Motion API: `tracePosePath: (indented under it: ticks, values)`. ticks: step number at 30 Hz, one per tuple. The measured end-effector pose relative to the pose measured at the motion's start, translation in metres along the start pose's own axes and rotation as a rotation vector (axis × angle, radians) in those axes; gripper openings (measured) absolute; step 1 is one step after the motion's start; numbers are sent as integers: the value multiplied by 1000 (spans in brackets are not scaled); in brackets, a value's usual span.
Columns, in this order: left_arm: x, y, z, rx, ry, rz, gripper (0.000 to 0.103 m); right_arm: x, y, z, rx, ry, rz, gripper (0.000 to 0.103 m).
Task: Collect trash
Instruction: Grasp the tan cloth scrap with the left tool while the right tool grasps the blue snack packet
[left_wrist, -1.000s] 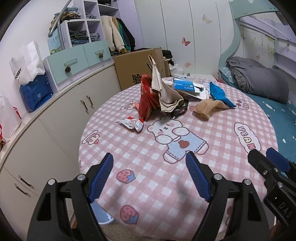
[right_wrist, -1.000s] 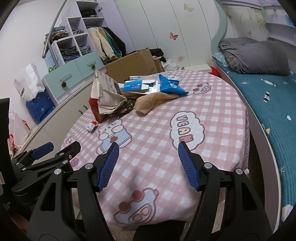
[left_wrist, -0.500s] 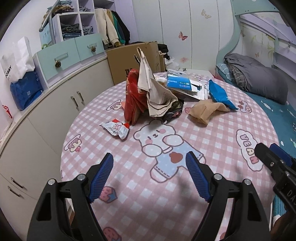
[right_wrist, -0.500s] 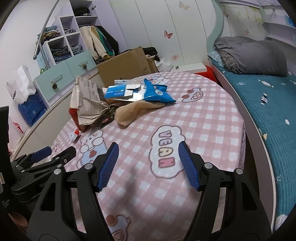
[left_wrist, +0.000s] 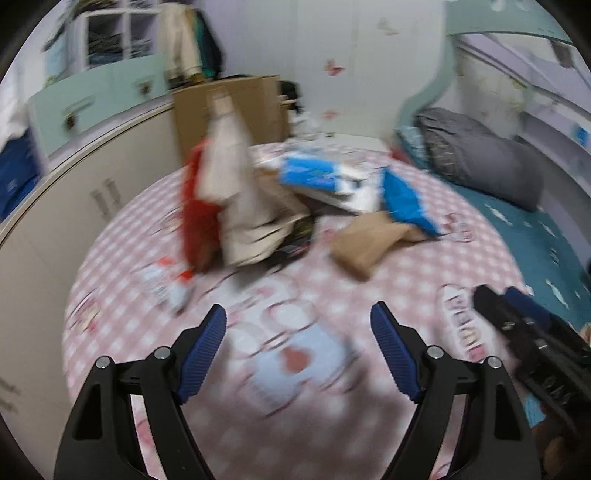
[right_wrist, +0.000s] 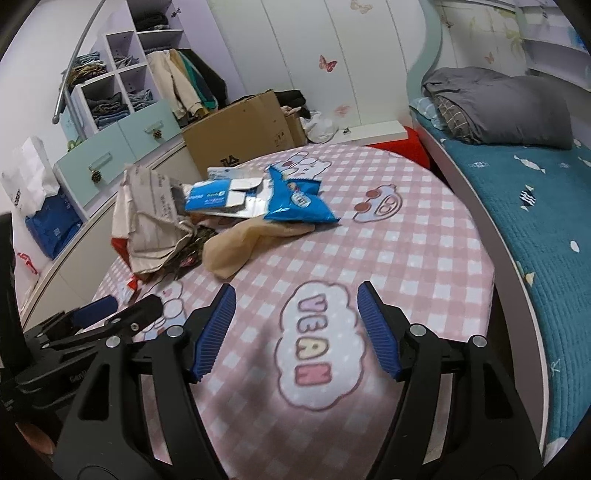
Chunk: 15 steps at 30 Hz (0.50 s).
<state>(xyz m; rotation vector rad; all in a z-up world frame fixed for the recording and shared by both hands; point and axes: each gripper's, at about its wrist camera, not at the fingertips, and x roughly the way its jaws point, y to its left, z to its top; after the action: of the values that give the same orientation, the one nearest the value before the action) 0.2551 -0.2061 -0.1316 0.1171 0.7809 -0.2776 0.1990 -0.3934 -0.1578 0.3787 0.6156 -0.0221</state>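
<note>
Trash lies in a heap on the far half of a round table with a pink checked cloth (right_wrist: 424, 236). The heap holds a beige paper bag (right_wrist: 155, 218) over a red bag (left_wrist: 195, 218), a blue snack packet (right_wrist: 295, 201), a blue and white box (right_wrist: 210, 195), a tan stocking (right_wrist: 236, 243) and a small red and white wrapper (left_wrist: 162, 284). My left gripper (left_wrist: 298, 325) hangs open over the near part of the cloth, short of the heap, nothing between its pads. My right gripper (right_wrist: 296, 302) is open too, above the "VEAN" cloud print, empty.
A cardboard box (right_wrist: 236, 133) stands behind the table. Low curved cabinets (left_wrist: 74, 177) with mint drawers run along the left. A bed with a teal cover (right_wrist: 535, 206) and grey bedding (right_wrist: 498, 107) borders the table's right side.
Both grippers have moved forward over the table toward the trash heap, which now looks larger. The left view has turned blurred and swung slightly. Both sets of jaws stayed open.
</note>
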Motion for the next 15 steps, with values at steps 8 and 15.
tracePosePath:
  ticks: [8,15]
  values:
    - [45,-33,34,118,45,-49,79,12,-25,23,20,-6,-45,69]
    - [81,-43,47,150,112,-47,24,36,-31,48,47,6,-6,71]
